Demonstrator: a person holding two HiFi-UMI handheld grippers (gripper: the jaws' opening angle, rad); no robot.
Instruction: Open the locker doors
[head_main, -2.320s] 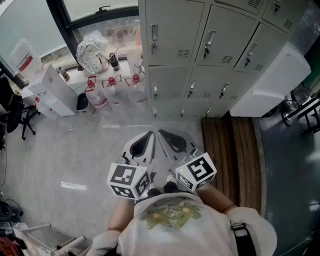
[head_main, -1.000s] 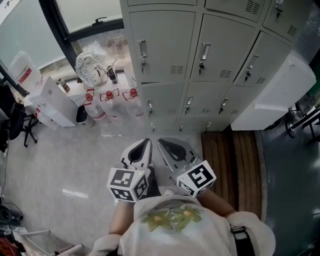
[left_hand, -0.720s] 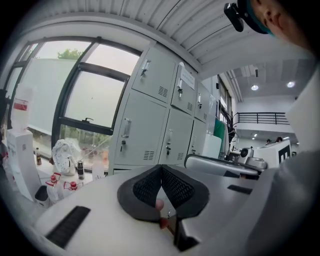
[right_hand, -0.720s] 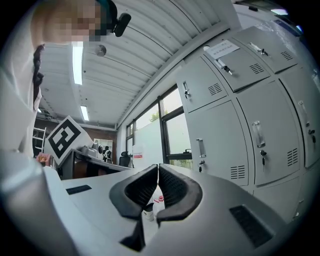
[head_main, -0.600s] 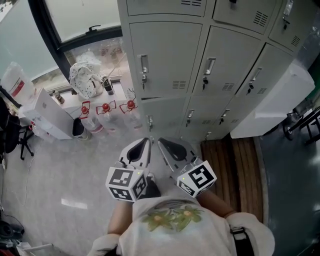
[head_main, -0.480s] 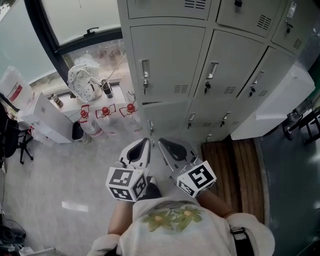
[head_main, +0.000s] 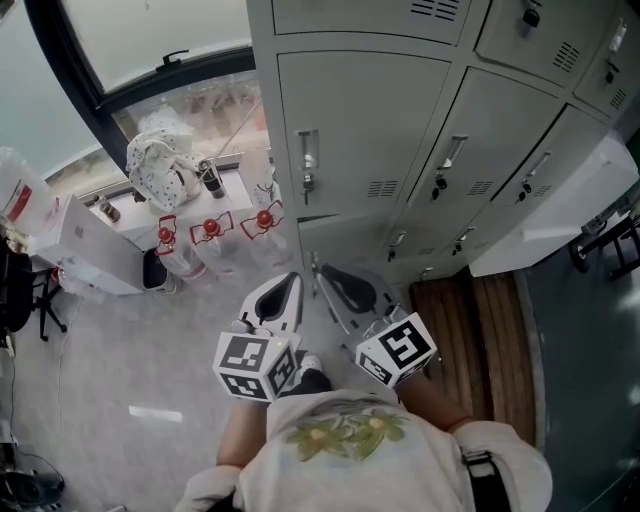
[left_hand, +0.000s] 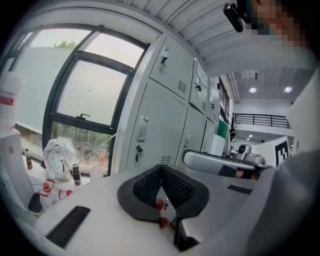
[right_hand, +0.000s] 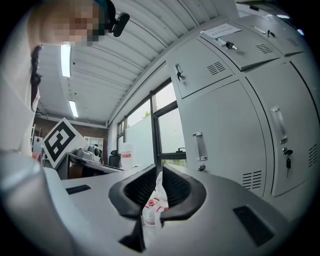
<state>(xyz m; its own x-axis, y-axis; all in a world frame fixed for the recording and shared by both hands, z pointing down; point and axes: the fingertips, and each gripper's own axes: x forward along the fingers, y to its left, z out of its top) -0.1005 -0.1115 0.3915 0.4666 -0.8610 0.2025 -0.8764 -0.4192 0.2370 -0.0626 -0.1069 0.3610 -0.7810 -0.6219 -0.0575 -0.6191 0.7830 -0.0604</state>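
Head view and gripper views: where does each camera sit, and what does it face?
Head view: on the head, steeply down at lockers, left tool, right tool, shirt.
Left gripper view: on left tool, along shut jaws toward lockers, window.
Right gripper view: on right tool, toward lockers and window.
All share the lockers.

Items recorded:
- Two grippers stood at 6 o'clock: left hand-held gripper (head_main: 293, 283) and right hand-held gripper (head_main: 325, 275).
- Three red-capped bottles (head_main: 211, 240) stood at 9 o'clock.
- One spotted bag (head_main: 155, 165) lay at 10 o'clock.
- Three middle-row locker doors (head_main: 360, 130) showed at 1 o'clock.
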